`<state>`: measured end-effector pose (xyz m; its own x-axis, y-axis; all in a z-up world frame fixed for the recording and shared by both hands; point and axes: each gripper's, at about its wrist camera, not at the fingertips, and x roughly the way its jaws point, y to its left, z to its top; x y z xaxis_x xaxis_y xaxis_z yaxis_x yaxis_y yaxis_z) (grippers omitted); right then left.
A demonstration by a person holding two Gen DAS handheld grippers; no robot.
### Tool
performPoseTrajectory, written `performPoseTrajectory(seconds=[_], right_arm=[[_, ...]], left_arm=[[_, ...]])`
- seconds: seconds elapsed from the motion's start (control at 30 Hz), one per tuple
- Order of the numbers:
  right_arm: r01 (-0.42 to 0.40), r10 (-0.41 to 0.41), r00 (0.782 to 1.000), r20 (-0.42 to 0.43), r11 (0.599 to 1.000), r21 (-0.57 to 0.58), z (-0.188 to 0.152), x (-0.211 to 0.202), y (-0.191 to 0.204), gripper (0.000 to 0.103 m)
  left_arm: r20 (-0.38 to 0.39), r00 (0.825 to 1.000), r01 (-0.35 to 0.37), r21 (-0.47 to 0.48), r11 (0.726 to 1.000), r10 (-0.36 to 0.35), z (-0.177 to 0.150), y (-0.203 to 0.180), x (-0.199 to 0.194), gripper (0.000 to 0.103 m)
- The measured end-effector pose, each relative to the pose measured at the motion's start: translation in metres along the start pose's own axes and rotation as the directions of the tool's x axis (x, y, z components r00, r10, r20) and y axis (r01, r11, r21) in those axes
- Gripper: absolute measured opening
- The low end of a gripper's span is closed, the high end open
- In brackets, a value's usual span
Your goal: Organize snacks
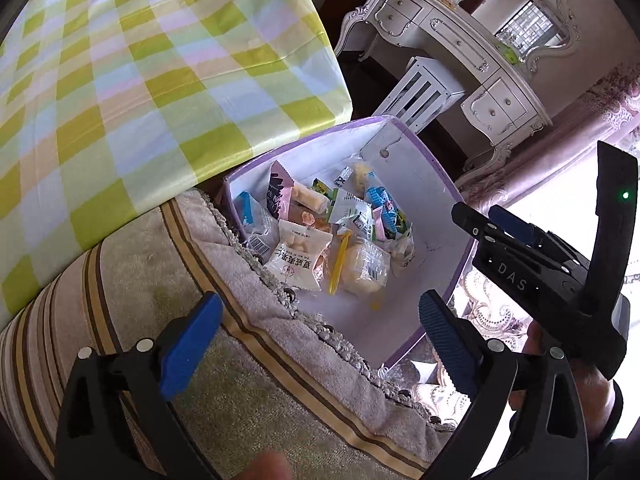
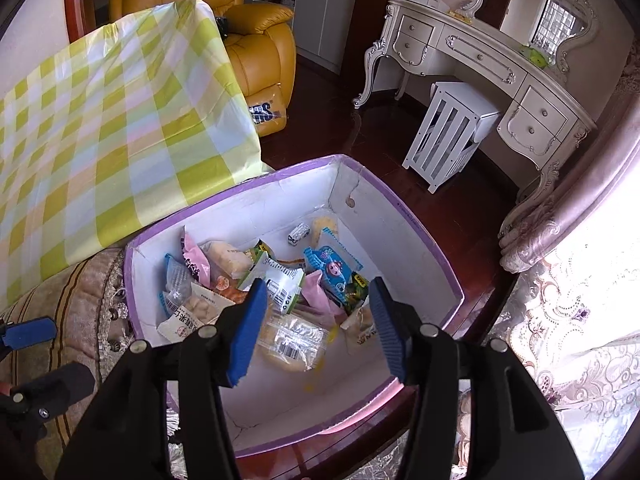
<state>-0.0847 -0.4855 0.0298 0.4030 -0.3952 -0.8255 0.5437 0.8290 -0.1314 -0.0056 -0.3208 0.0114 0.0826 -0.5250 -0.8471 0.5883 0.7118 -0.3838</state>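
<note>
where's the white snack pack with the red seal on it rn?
In the purple-rimmed box, at its near-left corner in both wrist views: the white snack pack lies flat beside the clear bread packet, under the pink packet.

Left tongs (image 1: 320,344) gape wide; right tongs (image 2: 318,330) part, both empty

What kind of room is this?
Probably a bedroom at home: a white dressing table with a mirror, a yellow armchair, and a box of snacks beside a checked cloth.
</note>
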Motion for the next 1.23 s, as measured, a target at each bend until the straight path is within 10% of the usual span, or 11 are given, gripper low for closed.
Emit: performPoseTrajectory(seconds=[1.23], right_arm=[[-0.037, 0.038, 0.999, -0.019, 0.999, 0.019, -0.008, -0.003, -0.005, 0.062]], left_arm=[[0.053, 0.998, 0.02, -0.037, 0.999, -0.018, 0.007, 0.005, -0.015, 0.099]])
